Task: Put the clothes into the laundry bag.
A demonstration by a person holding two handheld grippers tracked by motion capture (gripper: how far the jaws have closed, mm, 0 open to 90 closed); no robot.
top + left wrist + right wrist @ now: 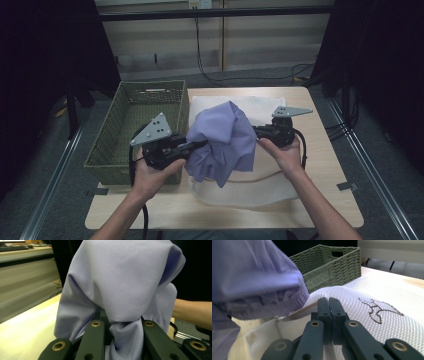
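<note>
With the left gripper (200, 144) pinched on a bunch of the lavender garment (223, 141) and the right gripper (328, 305) clamped flat on the white mesh laundry bag's (372, 322) edge just below it, hold that mouth raised and feed the cloth in, away from the woven basket (125, 131).

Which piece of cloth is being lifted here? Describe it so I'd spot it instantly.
Start at the wooden table with a green woven basket on its left. Over the white textured cloth spread beside the basket hangs a bunched lilac garment, pinched in the left gripper. It alone is purple and off the table.
</note>
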